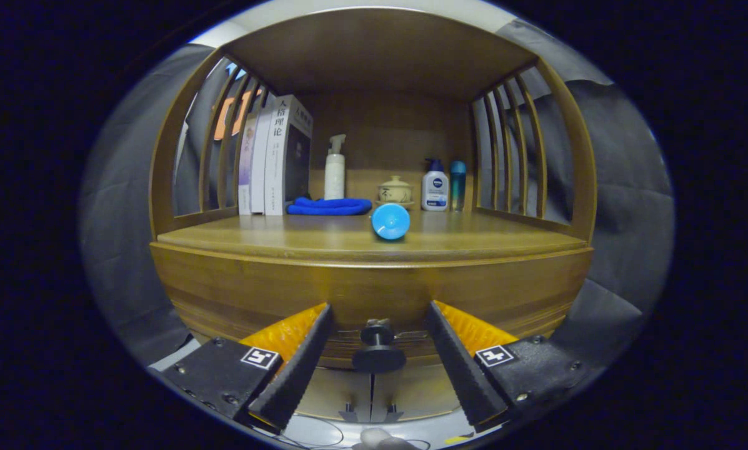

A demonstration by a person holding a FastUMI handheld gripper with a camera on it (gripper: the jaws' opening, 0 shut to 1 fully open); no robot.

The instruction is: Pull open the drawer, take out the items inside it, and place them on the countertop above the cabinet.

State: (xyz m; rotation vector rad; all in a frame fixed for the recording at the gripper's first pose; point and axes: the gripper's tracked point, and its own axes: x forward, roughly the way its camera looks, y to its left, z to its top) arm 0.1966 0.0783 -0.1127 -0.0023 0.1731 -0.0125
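The drawer knob (378,350) is sitting between the spread fingers (299,362), seemingly untouched; above, a ball (390,221) is resting on the countertop (274,239), before a folded cloth (329,206).

Gripper (378,350) is held open with the drawer knob (378,353) seen between its fingers, untouched; a blue ball (390,221) is seen on the counter (473,237) above.

Cabinet (374,284) glossy varnished wood; drawer knob (378,350) dark matt; blue cloth (329,206) soft; ball (390,221) smooth plastic.
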